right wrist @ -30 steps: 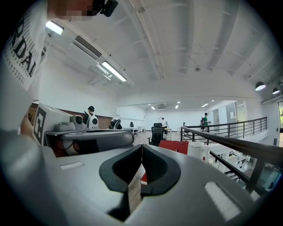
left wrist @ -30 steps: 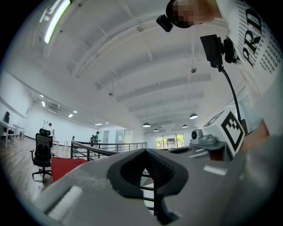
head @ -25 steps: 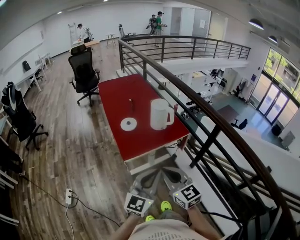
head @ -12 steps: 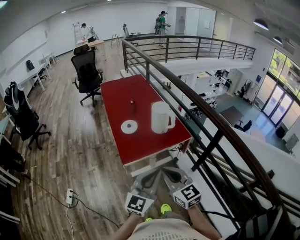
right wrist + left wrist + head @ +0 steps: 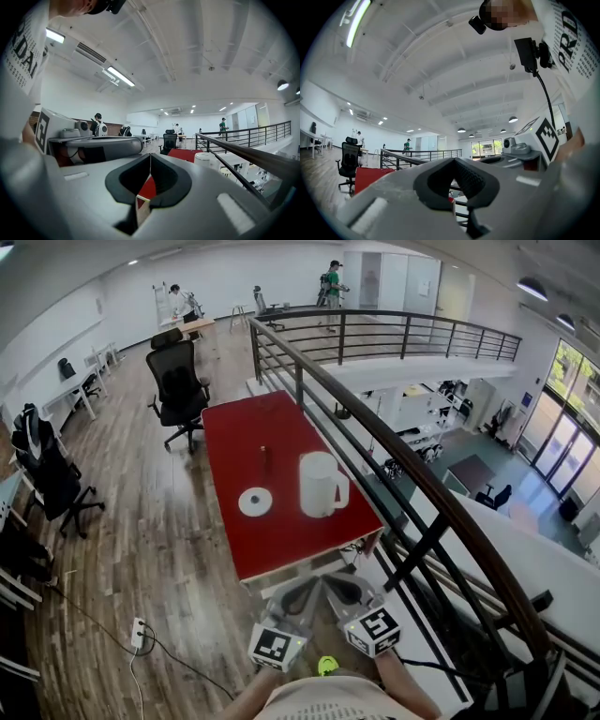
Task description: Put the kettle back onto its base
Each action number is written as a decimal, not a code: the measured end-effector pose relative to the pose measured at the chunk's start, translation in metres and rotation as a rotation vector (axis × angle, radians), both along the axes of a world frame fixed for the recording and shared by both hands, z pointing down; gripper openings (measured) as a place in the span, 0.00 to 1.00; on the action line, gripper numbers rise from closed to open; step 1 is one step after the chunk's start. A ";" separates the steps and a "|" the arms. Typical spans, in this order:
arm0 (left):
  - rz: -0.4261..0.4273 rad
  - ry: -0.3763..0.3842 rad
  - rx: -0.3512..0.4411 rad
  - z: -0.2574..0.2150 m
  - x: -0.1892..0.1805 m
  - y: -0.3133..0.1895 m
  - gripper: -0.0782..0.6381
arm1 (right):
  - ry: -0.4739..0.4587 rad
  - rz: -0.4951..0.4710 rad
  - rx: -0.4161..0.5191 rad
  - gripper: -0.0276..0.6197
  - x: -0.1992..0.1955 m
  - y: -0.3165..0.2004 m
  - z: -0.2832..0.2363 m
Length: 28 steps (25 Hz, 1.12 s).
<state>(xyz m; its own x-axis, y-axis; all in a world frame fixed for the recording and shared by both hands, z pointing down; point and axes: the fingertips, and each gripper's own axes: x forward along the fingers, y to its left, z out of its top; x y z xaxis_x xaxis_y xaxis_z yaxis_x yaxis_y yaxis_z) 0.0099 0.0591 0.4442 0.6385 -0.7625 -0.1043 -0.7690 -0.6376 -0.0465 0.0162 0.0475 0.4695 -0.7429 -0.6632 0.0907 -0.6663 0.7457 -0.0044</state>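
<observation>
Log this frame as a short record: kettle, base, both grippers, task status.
kettle: white, upright on the red table, right of the base in the head view, apart from it
base: round white disc, nothing on it
left gripper: jaws together, empty, short of the table
right gripper: jaws together, empty, short of the table
task status: kettle not yet on base
</observation>
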 end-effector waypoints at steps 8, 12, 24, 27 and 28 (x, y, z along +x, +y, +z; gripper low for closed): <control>-0.037 0.027 -0.002 -0.002 0.020 -0.034 0.11 | 0.000 -0.045 -0.009 0.06 0.019 -0.034 0.001; -0.063 0.049 -0.002 -0.004 0.030 -0.045 0.11 | 0.003 -0.073 -0.005 0.06 0.028 -0.045 0.002; -0.098 0.038 0.009 -0.001 0.051 -0.062 0.11 | 0.022 -0.108 -0.006 0.06 0.049 -0.061 0.007; -0.103 0.027 0.013 -0.001 0.052 -0.065 0.11 | 0.018 -0.107 -0.004 0.06 0.050 -0.064 0.006; -0.105 0.026 0.014 -0.002 0.052 -0.066 0.11 | 0.016 -0.108 -0.004 0.06 0.050 -0.065 0.005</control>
<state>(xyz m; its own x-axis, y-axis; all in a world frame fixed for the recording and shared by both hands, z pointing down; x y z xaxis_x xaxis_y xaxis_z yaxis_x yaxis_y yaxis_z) 0.0619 -0.0072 0.4422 0.5524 -0.8232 -0.1309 -0.8324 -0.5531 -0.0341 0.0663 -0.0177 0.4747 -0.8083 -0.5791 0.1060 -0.5822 0.8131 0.0023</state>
